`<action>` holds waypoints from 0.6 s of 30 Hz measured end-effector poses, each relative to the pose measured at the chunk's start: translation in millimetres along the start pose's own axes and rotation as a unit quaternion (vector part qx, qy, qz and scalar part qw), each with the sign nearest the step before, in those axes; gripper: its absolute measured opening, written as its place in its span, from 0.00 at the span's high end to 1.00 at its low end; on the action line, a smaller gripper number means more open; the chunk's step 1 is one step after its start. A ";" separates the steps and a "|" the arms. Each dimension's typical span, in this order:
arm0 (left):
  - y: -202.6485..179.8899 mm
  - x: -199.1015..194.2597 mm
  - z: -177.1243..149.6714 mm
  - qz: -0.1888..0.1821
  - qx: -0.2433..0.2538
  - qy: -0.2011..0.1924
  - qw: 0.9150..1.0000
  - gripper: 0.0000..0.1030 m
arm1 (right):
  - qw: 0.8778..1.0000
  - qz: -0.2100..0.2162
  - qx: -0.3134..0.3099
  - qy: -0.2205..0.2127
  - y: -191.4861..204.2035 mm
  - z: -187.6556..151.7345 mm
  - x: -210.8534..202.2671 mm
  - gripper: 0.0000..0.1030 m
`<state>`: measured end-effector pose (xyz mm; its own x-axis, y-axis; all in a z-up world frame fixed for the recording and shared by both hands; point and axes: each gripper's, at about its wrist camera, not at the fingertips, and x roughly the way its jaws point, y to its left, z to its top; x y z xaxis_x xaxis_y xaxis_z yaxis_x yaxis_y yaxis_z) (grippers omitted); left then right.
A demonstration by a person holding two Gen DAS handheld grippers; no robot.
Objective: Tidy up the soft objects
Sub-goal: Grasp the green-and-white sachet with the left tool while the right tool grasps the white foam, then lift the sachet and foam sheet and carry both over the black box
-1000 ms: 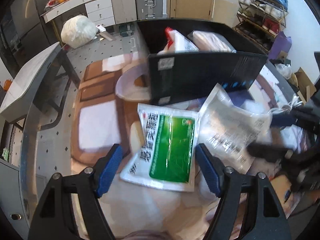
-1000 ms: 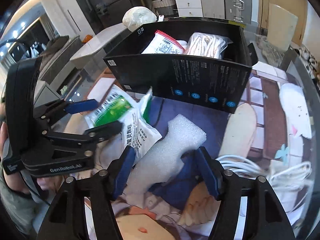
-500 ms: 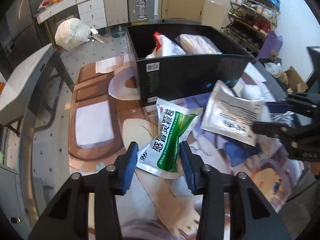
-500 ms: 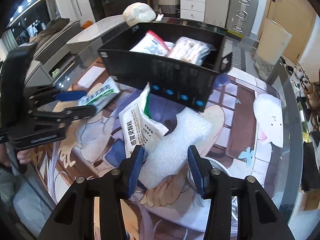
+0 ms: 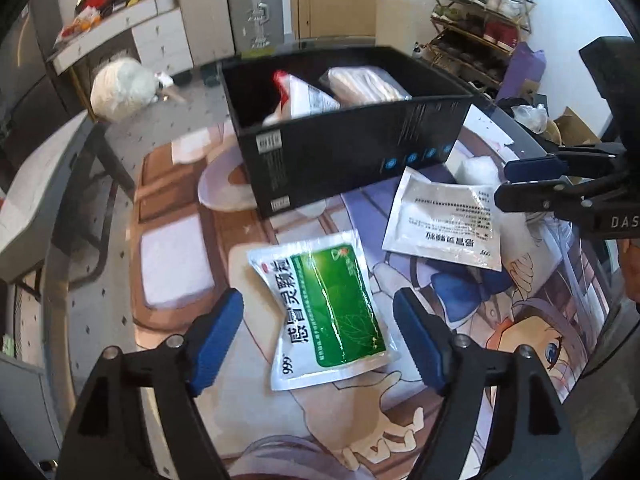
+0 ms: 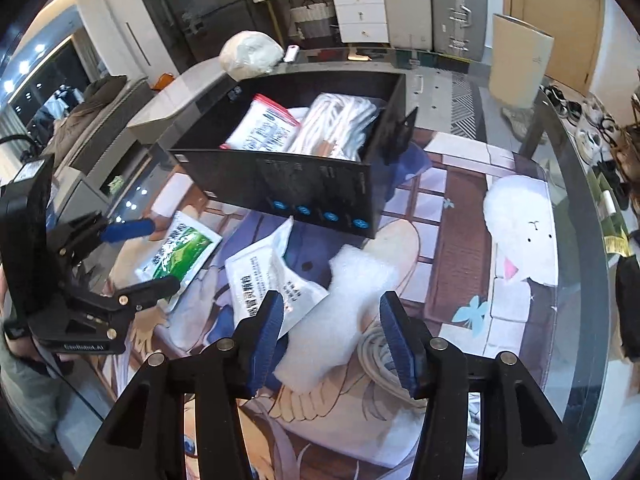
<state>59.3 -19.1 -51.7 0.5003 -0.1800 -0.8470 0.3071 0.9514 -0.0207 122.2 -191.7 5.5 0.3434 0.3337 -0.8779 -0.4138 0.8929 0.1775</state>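
Green pouch [image 5: 330,308] flat between open left hand-held gripper [image 5: 318,334] fingers.

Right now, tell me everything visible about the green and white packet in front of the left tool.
The green packet is a flat, glossy sealed pouch, white with a large green panel, Chinese characters and "999" printed on it. It looks like plastic film, slightly crinkled, and lies face up, skewed, on the printed table mat, near the black box. The left tool is open around it, not touching.
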 end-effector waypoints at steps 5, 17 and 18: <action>0.4 18.3 4.7 0.005 -0.017 0.021 1.000 0.19 | 1.000 -0.029 0.002 0.002 1.3 6.9 11.7 0.46; 1.1 12.0 0.9 -0.018 0.006 0.009 1.000 0.67 | 0.996 -0.016 -0.081 0.035 36.9 -10.4 20.3 0.61; 0.4 11.1 0.6 -0.022 0.007 0.012 1.000 0.65 | 0.996 -0.017 -0.079 0.035 35.9 -10.9 17.7 0.61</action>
<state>65.5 -20.8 -60.9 0.4672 -0.2150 -0.8576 0.3394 0.9393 -0.0506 104.2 -157.0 -8.5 0.3027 0.2772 -0.9119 -0.5327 0.8426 0.0793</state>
